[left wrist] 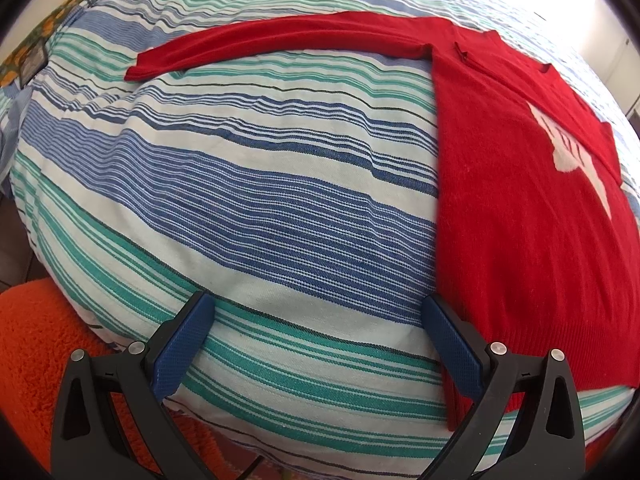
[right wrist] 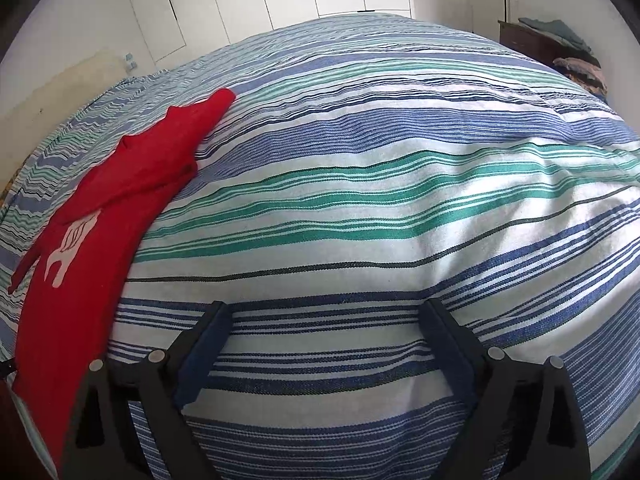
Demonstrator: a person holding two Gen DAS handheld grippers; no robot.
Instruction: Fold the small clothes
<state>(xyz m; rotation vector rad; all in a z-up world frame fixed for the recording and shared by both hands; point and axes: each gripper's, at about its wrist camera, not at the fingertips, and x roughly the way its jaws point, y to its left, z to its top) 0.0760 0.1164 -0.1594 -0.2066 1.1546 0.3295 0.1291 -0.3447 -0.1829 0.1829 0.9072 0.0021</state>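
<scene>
Left gripper (left wrist: 318, 312) and right gripper (right wrist: 326, 320) hovering low over striped bedspread (left wrist: 248, 200), jaws gaping, empty. One red sweater (left wrist: 520, 220) lying at 2 o'clock.

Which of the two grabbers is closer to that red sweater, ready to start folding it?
Left. The left gripper hangs open with one finger over the red sweater hem; the right gripper faces bare striped bedspread.

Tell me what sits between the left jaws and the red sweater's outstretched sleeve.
Nothing visible. Only bare striped bedspread lies between the open left gripper and the sleeve of the red sweater.
</scene>
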